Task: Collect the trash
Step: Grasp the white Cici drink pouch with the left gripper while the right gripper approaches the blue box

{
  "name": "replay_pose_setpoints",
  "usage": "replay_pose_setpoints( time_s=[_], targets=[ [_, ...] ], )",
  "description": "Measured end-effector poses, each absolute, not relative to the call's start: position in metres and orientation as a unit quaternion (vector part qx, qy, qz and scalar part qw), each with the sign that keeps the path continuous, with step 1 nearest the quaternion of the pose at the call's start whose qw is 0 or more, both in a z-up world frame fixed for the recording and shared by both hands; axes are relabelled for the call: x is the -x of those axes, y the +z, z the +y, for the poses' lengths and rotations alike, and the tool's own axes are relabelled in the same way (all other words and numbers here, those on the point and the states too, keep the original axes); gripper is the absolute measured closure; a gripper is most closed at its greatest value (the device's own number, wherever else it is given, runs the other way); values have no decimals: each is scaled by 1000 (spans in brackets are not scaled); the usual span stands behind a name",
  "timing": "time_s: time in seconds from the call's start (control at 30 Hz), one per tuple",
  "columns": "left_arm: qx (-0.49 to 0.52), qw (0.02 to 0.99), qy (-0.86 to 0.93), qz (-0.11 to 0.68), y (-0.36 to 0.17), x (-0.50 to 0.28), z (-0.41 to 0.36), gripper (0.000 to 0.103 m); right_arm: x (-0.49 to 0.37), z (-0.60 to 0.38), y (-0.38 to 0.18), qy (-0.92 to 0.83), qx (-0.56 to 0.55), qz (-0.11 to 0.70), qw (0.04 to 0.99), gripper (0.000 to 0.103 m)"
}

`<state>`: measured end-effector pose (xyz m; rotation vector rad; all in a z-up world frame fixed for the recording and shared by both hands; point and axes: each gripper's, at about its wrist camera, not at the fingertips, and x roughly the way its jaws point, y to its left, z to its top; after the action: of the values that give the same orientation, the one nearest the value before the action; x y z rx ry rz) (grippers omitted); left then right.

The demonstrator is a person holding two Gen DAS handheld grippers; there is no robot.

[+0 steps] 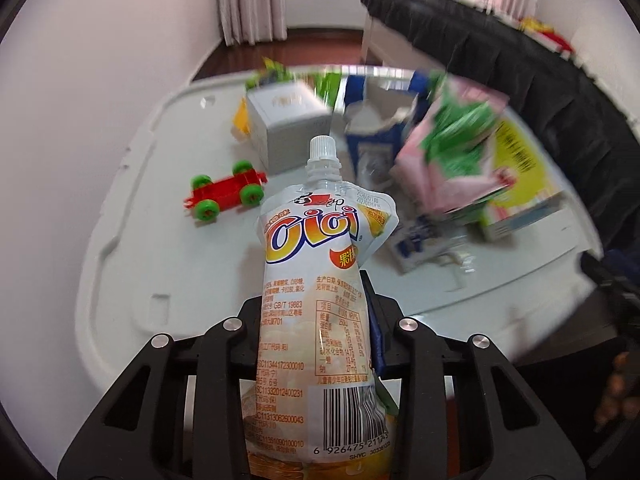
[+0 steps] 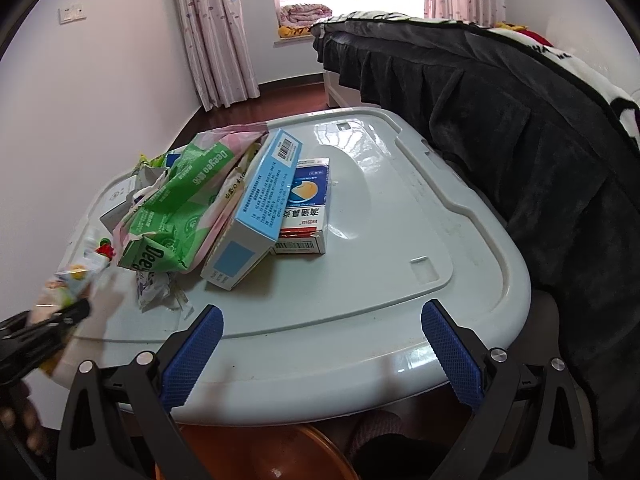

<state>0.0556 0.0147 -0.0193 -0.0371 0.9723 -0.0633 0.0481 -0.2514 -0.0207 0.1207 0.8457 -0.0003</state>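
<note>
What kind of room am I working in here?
Most likely a bedroom: a bed draped in a dark blanket, pink curtains at the window, and a white plastic storage-bin lid serving as the table.

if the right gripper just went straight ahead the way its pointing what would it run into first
Probably the white lid it hovers over: the open right gripper points across a bare stretch of it. Farther along that line lies the red-and-white box, leaning under the blue box. Depth is hard to judge.
</note>
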Motion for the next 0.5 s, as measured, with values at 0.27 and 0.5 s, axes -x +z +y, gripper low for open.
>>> replay_pose_setpoints(
  time_s=[0.27,0.5],
  targets=[
    [51,919,30,391,19,14,20,68,-34,-240,-1,25,-26,381,924,5],
    [11,928,26,372,-2,28,-6,68,-49,-221,33,72,-9,380,922,5]
  ],
)
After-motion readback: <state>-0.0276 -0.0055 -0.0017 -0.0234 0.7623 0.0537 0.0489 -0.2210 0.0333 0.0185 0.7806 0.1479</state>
